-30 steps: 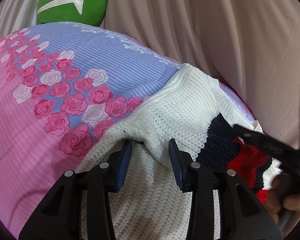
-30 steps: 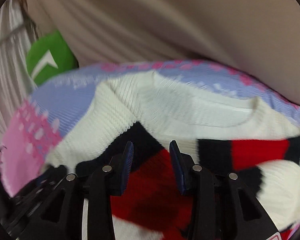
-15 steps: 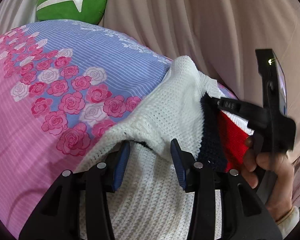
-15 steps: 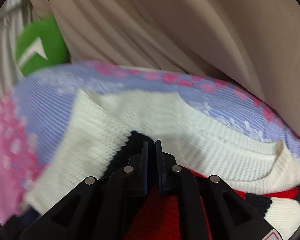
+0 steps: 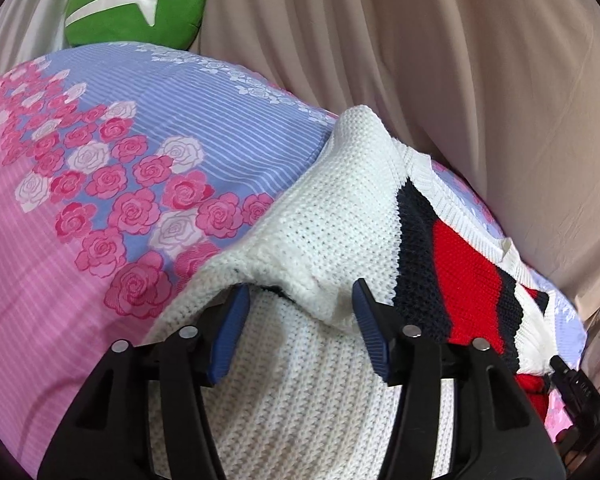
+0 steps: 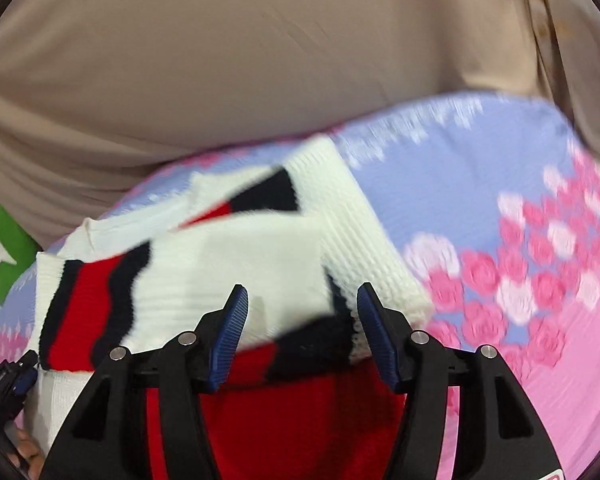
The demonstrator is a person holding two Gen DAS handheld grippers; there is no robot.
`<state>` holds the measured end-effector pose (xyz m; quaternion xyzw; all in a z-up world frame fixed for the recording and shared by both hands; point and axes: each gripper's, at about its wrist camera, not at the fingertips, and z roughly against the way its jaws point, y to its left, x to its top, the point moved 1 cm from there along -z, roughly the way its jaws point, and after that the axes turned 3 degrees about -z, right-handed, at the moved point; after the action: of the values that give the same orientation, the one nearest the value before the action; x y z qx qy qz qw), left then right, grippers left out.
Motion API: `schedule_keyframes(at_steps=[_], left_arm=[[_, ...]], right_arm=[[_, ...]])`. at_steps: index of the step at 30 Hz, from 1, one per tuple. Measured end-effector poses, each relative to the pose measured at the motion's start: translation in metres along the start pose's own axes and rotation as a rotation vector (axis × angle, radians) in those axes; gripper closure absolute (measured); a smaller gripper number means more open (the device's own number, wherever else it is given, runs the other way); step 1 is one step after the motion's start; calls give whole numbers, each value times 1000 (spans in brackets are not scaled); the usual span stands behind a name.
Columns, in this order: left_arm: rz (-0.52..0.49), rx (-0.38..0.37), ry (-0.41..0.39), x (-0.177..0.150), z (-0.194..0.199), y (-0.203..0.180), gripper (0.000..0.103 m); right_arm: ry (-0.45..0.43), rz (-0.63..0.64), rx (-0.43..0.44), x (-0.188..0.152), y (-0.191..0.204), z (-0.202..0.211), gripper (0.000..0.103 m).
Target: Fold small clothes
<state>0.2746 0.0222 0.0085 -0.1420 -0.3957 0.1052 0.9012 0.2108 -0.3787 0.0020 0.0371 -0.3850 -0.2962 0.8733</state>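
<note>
Right tongs [image 6: 302, 320] have swung across to the sweater's right side since the earlier frames, and their jaws, pinched together half a second ago, have just been opening; they now stand apart over a white fold with the blue pads clear of the knit. Left tongs [image 5: 298, 322] sit in the same spot, jaws also just opened wider, a bunched ridge of white knit between them but the pads look clear of it. Sweater [image 5: 340, 224], white knit with navy and red stripes, lies on the bed's floral sheet [image 5: 100, 272], pink and lavender with roses. One sleeve [image 6: 236, 272] is folded in over the striped body. Right view is motion-blurred, so the fold's exact edge is probably where the navy band ends. Green cushion [image 5: 136, 0] sits at the far end of the bed, against the beige curtain [image 5: 440, 80]. Right tongs' tip shows at the left view's lower right edge.
</note>
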Motion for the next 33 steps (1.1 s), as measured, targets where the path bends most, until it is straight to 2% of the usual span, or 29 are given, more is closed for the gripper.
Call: schedule_keyframes(at_steps=[2, 3, 4, 5, 6, 8, 9, 10, 11, 13, 14, 16, 17, 18, 19, 20, 21, 23, 24, 27, 28, 29, 33], left_arm=[[-13, 16, 15, 2, -2, -4, 46], [-16, 25, 22, 5, -3, -5, 46], [-16, 36, 29, 7, -3, -6, 47], [-13, 42, 30, 9, -3, -5, 50], [-16, 57, 19, 13, 0, -5, 61], [-39, 92, -6, 17, 5, -5, 74], [-45, 107, -7, 19, 4, -3, 78], [-50, 123, 7, 19, -1, 0, 80], [-51, 142, 30, 18, -8, 3, 81], [-63, 148, 11, 13, -13, 5, 81], [-78, 155, 11, 13, -11, 1, 82], [-97, 168, 5, 11, -11, -1, 82], [-91, 164, 7, 11, -12, 0, 82], [-84, 158, 9, 12, -12, 2, 82], [-80, 156, 10, 12, -12, 3, 81], [-84, 159, 8, 11, -12, 3, 80], [-91, 165, 7, 10, -12, 2, 80], [-98, 171, 5, 10, -13, 1, 79], [-97, 167, 5, 10, -13, 1, 79], [-96, 141, 1, 6, -7, 2, 77], [-90, 130, 1, 3, -2, 1, 77], [-90, 114, 2, 2, 3, -1, 77], [-148, 20, -60, 5, 33, -36, 75]], right_arm=[[18, 22, 9, 2, 5, -4, 49], [32, 31, 23, 5, 9, -7, 65], [56, 35, 48, 7, 15, -10, 96], [59, 28, 84, 12, 19, -8, 95], [15, 19, 115, 10, 24, 3, 95], [-104, 18, 220, 15, 32, 37, 96], [-157, 29, 252, 15, 33, 50, 96], [-192, 45, 241, 15, 32, 55, 96], [-157, 65, 169, 15, 28, 42, 96], [32, 49, 51, 10, 14, -8, 96], [80, 13, 45, 4, 3, -20, 96], [12, -5, 111, 7, 2, 4, 96], [-44, -5, 178, 8, 3, 21, 96], [-72, 10, 198, 9, 4, 29, 96], [-57, 24, 156, 9, 3, 23, 96], [29, 10, 93, 8, -3, 3, 95], [92, -28, 84, 3, -10, -11, 97], [57, -67, 106, 6, -12, 7, 95], [20, -72, 85, 5, -10, 21, 90], [-107, 8, 16, 0, 12, 61, 84], [-122, 35, 31, 0, 19, 65, 84], [-108, 77, 89, -4, 36, 71, 84], [36, 223, 293, -28, 102, 48, 84]])
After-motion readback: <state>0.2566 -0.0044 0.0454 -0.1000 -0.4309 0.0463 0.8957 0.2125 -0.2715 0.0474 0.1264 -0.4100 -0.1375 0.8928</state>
